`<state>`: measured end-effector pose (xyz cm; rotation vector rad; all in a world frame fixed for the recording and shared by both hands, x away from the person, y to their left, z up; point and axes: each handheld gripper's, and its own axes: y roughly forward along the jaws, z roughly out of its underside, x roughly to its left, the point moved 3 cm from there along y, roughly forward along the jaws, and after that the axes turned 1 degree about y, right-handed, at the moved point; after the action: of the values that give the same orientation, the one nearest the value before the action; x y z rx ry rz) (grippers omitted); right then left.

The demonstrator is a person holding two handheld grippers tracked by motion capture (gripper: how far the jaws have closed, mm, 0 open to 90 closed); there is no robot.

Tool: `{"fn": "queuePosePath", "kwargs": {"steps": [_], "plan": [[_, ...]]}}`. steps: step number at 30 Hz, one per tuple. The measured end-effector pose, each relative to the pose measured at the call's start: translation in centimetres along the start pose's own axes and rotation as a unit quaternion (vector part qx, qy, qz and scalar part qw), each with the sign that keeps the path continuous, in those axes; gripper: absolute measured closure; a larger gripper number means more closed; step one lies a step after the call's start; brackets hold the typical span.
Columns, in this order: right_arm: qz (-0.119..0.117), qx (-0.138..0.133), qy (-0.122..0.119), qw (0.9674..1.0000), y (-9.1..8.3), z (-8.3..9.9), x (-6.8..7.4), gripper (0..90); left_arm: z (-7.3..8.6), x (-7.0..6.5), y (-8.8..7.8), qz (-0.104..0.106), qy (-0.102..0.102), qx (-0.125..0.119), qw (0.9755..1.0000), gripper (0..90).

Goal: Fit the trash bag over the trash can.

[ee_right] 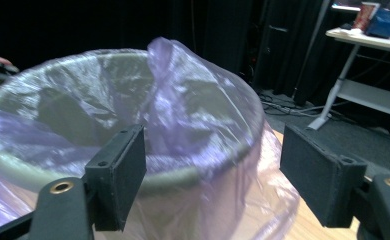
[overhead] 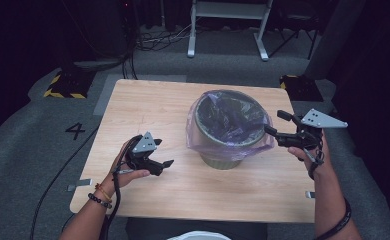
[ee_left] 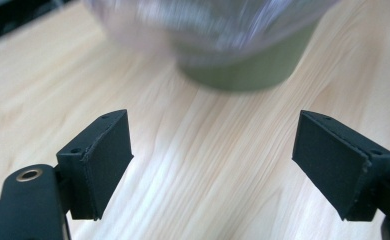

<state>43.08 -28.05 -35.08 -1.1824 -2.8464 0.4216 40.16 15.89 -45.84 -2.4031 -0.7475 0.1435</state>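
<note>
Your left hand-held gripper [overhead: 167,163] gapes empty at the green bin's [overhead: 223,159] nine o'clock. Your right hand-held gripper [overhead: 276,123] stands wide open, empty, at three o'clock beside the purple liner [overhead: 229,119], mid-bench [overhead: 148,100].

Olive-green waste bin [overhead: 228,157] lined with a translucent pale-purple plastic bag [overhead: 201,131]. Light wood-grain table [overhead: 148,102]. Black left gripper [overhead: 164,162] and black right gripper [overhead: 276,122], each topped by a grey plate. Grey carpet floor [overhead: 30,135] bearing a black numeral 4 [overhead: 75,131]; yellow-and-black striped base [overhead: 63,86].
</note>
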Motion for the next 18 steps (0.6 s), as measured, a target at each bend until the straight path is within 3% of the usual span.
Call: {"fn": "queuePosePath", "kwargs": {"steps": [10, 14, 18], "plan": [[-0.009, 0.012, -0.026, 0.9996, 1.1, -1.7, 1.3, 26.3, 4.6, 0.2, 2.3, -0.006, -0.010, 0.081, 0.9966, 15.9], [-0.024, 0.007, -0.032, 0.9992, 1.3, -1.9, 2.3, 26.3, 5.3, -0.1, 2.5, 0.002, -0.014, 0.085, 0.9963, 16.1], [-0.031, 0.025, -0.053, 0.9978, 1.4, -1.6, 3.3, 26.1, 5.7, -0.4, 2.7, 0.009, -0.011, 0.092, 0.9956, 16.1]]}}
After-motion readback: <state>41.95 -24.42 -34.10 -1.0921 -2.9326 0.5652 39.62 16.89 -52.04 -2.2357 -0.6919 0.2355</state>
